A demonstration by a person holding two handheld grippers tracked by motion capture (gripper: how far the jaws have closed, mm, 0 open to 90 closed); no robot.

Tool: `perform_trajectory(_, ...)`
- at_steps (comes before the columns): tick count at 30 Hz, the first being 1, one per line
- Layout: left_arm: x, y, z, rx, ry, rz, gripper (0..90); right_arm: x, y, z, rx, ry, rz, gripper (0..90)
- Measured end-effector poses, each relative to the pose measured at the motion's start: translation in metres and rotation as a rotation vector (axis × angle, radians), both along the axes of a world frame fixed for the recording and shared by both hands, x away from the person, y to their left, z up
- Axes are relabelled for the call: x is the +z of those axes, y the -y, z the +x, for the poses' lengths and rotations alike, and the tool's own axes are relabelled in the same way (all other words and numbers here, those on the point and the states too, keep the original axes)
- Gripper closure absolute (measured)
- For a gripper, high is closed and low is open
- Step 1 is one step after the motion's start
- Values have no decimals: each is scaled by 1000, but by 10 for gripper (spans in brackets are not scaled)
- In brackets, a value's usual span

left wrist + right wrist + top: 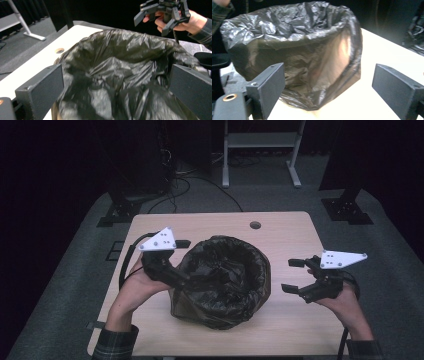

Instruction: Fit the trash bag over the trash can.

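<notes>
With the black bag-lined bin (220,282) seen at frame centre, the left gripper (192,277) spread wide over its left rim and the right gripper (292,276) wide open, empty, the loose liner could be dragged off.

Black bag-lined bin (222,280) — upright, mid-table

grippers: left gripper (186,279), right gripper (291,275) black, 2 flat jaws | top plates: grey 3-cornered, screws | cables: black | sleeves: plaid
</notes>
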State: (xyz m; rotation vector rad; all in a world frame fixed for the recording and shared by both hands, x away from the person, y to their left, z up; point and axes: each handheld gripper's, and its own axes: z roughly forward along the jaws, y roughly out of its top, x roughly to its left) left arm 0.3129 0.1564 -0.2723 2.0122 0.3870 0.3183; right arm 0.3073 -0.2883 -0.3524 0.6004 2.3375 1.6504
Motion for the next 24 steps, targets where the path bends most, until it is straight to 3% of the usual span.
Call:
perform_trajectory(11, -19, -39, -21, 86, 39, -55, 0, -5, 26, -12, -89, 9, -15, 101)
perform_trajectory(16, -41, -61, -34, 147, 31, -64, 0, -12, 38, -21, -138, 9, -26, 101)
perform_trajectory(24, -80, -79, -49, 196, 5, -66, 0, -37, 52, -32, -221, -22, -47, 101)
